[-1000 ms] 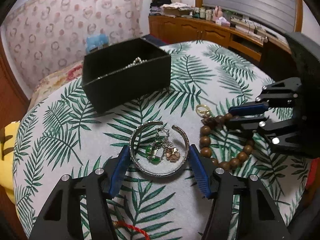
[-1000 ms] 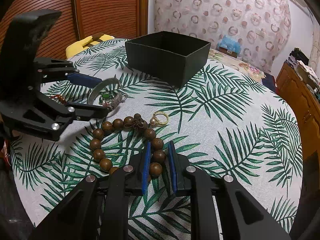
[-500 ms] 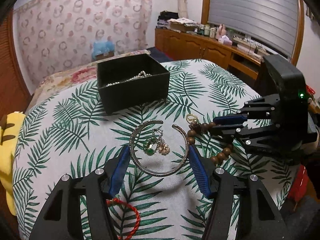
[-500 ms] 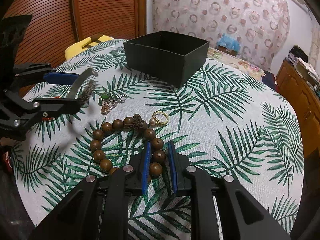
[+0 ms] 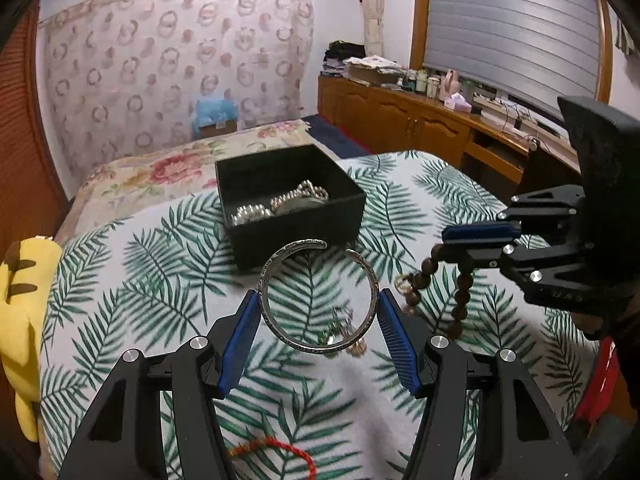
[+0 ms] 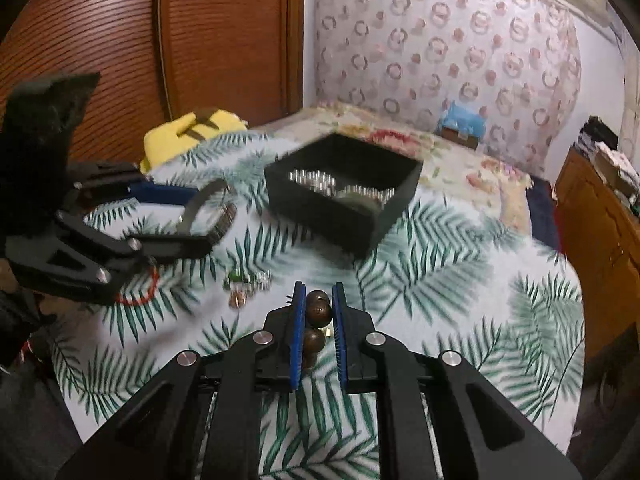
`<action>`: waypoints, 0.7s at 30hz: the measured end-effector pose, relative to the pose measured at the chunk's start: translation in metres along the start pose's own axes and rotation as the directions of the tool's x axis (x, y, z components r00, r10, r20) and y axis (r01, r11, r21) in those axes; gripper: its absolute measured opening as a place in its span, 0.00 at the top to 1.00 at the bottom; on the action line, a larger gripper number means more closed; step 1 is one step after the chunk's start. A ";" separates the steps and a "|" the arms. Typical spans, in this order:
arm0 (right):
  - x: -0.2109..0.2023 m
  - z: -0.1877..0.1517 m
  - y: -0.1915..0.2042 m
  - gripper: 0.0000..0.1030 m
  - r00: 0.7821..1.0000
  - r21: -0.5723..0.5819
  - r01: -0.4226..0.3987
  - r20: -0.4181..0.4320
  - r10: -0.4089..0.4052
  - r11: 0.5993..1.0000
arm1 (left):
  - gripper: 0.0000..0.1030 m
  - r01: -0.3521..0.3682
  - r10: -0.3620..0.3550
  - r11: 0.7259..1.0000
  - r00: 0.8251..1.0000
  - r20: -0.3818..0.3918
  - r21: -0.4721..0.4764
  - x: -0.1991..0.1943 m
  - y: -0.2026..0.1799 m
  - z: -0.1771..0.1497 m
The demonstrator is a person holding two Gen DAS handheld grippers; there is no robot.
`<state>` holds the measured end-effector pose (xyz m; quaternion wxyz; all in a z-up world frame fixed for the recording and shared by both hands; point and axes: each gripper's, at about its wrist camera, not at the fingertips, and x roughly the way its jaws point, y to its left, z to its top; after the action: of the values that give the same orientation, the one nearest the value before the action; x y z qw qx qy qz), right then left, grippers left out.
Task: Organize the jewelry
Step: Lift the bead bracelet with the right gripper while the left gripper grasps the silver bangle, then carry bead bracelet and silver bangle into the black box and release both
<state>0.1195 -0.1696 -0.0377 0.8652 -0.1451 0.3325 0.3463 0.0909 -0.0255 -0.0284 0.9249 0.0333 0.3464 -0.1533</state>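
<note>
My left gripper (image 5: 319, 295) is shut on a silver cuff bangle (image 5: 304, 346), held above the leaf-print table; the right wrist view shows that bangle (image 6: 200, 204) too. Wooden beads (image 6: 318, 309) sit pinched between my right gripper's (image 6: 318, 292) pads. From the left wrist view the bead bracelet (image 5: 460, 292) hangs down from that gripper (image 5: 444, 244). The black box (image 5: 296, 236) stands behind, with silver chains (image 5: 280, 204) inside. Green and gold earrings (image 5: 340, 332) and a gold ring (image 5: 404, 282) lie on the cloth.
A red cord bracelet (image 5: 280, 450) lies near the table's front edge. A yellow plush toy (image 5: 24, 280) sits at the left edge. Beyond the table are a floral bed (image 5: 160, 168) and wooden cabinets (image 5: 420, 128) on the right.
Both grippers have risen. The bangle has come off the table, leaving the earrings behind. The bead bracelet has been lifted and now dangles from the right gripper.
</note>
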 end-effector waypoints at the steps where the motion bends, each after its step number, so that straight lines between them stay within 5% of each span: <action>1: -0.001 0.004 0.000 0.86 1.000 0.002 -0.006 0.008 0.006 1.000 | 0.44 0.007 -0.007 1.000 1.000 0.001 -0.002 0.001 0.002 0.003; 21: 0.000 0.089 -0.028 0.86 0.986 -0.026 -0.037 0.160 0.040 0.999 | 0.44 -0.031 0.031 0.999 0.999 0.011 -0.016 0.036 0.033 0.058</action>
<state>0.1814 -0.1465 0.0285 0.8806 -0.1201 0.2603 0.3773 0.1632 -0.0135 -0.0090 0.9293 0.0306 0.3418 -0.1366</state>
